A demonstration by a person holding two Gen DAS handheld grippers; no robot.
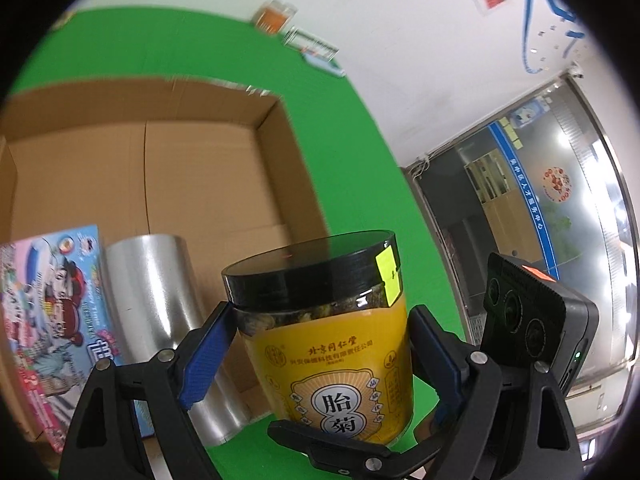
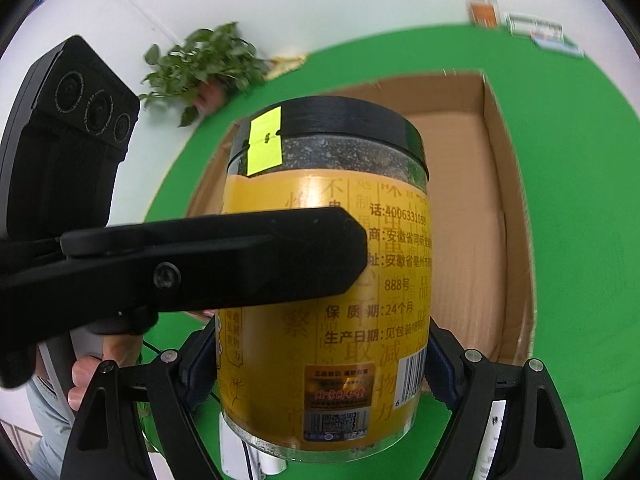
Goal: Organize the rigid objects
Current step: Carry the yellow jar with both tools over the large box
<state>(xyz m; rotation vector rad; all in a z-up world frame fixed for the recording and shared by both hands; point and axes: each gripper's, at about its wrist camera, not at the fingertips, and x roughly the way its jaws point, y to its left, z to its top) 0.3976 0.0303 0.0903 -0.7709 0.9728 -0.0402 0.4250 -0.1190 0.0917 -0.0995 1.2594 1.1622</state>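
Note:
A clear jar with a yellow label and black lid is held upright in the air between both grippers. My left gripper is shut on the jar, its blue pads against the sides just below the lid. My right gripper is shut on the same jar near its base. One left finger crosses in front of the jar in the right wrist view. An open cardboard box lies on the green table behind the jar.
Inside the box a silver cylinder and a colourful flat box lie at the left. Small clear cases stand at the table's far edge. A potted plant stands beyond the table. A glass door is at right.

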